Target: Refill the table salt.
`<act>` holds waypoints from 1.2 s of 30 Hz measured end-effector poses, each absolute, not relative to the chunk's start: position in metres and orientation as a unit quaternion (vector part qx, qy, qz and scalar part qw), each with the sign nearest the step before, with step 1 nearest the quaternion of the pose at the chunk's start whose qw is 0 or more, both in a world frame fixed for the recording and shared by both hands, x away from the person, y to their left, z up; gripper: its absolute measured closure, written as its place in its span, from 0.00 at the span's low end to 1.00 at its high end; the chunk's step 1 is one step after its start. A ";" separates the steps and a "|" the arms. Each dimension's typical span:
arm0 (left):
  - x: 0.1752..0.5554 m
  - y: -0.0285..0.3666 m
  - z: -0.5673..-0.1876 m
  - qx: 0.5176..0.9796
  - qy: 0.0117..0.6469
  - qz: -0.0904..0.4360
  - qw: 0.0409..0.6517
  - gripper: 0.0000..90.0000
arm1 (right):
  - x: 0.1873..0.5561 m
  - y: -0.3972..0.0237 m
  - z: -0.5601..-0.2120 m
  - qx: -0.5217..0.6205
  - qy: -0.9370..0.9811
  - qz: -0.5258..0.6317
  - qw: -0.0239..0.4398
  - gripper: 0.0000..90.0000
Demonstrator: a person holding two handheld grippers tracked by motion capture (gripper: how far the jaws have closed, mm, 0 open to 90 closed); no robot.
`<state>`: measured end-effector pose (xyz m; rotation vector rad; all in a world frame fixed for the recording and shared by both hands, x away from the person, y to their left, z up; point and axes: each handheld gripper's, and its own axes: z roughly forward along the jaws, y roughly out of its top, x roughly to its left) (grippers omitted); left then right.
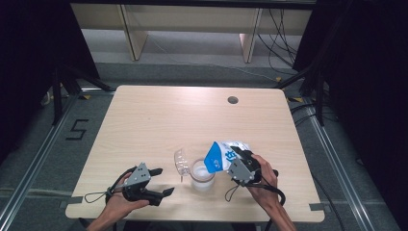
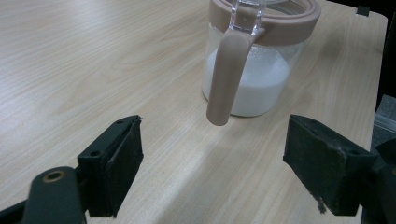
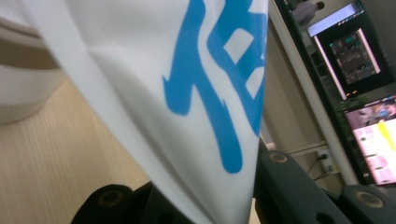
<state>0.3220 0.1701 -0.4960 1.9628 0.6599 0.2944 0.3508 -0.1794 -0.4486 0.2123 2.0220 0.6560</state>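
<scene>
Two handheld grippers work a pale wooden table (image 1: 144, 120) as a person pours white powder from a bag into a jar. Nearest the table's front edge, the left gripper (image 1: 162, 181) rests with its jaws spread wide and nothing between them, aimed at the jar from just beside it. Slightly farther in, the right gripper (image 1: 239, 159) pinches the blue-and-white bag (image 1: 222, 155), its jaws pressed on the film; the right gripper view has the printed bag (image 3: 187, 93) wedged between the black jaws. The bag is tilted, its lower corner over the mouth of the clear lidded jar (image 1: 201, 174), whose hinged clear lid (image 1: 180, 161) stands open at the left. Seen from the left gripper view, the jar (image 2: 261, 60) carries a beige rim and a beige handle (image 2: 226, 79) and holds white powder to roughly a third of its height. A clean pour likely calls for keeping the bag's corner centred above the opening and tipping gradually; steadying the jar by its handle with the free gripper could guard against a knock.
</scene>
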 end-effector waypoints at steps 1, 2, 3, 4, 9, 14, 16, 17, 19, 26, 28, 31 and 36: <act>0.322 0.170 -0.496 0.811 0.276 0.120 0.501 0.21 | 0.351 -0.182 -0.449 0.102 0.831 0.279 0.471 0.91; 0.322 0.170 -0.496 0.811 0.276 0.121 0.502 0.21 | 0.353 -0.185 -0.448 0.110 0.832 0.291 0.460 0.91; 0.322 0.170 -0.496 0.812 0.273 0.121 0.501 0.21 | 0.355 -0.188 -0.447 0.115 0.831 0.300 0.455 0.92; 0.322 0.170 -0.496 0.812 0.273 0.121 0.501 0.21 | 0.356 -0.191 -0.447 0.131 0.827 0.316 0.446 0.92; 0.322 0.170 -0.496 0.812 0.275 0.120 0.501 0.21 | 0.360 -0.202 -0.447 0.163 0.819 0.361 0.415 0.94; 0.322 0.170 -0.496 0.812 0.275 0.120 0.501 0.21 | 0.367 -0.211 -0.450 0.188 0.812 0.391 0.390 0.94; 0.322 0.170 -0.496 0.812 0.275 0.120 0.501 0.21 | 0.370 -0.217 -0.450 0.207 0.806 0.403 0.381 0.94; 0.322 0.170 -0.496 0.812 0.275 0.120 0.501 0.21 | 0.371 -0.220 -0.451 0.216 0.801 0.414 0.375 0.94; 0.322 0.170 -0.496 0.812 0.275 0.120 0.501 0.21 | 0.376 -0.228 -0.452 0.232 0.789 0.436 0.366 0.94; 0.322 0.170 -0.496 0.813 0.274 0.120 0.500 0.21 | 0.390 -0.256 -0.461 0.310 0.752 0.487 0.319 0.94; 0.322 0.169 -0.496 0.811 0.276 0.119 0.503 0.21 | 0.394 -0.262 -0.464 0.323 0.743 0.493 0.318 0.94; 0.322 0.169 -0.496 0.813 0.273 0.120 0.500 0.21 | 0.397 -0.268 -0.467 0.345 0.744 0.483 0.305 0.94; 0.322 0.169 -0.496 0.813 0.273 0.120 0.500 0.21 | 0.406 -0.279 -0.474 0.369 0.728 0.493 0.301 0.94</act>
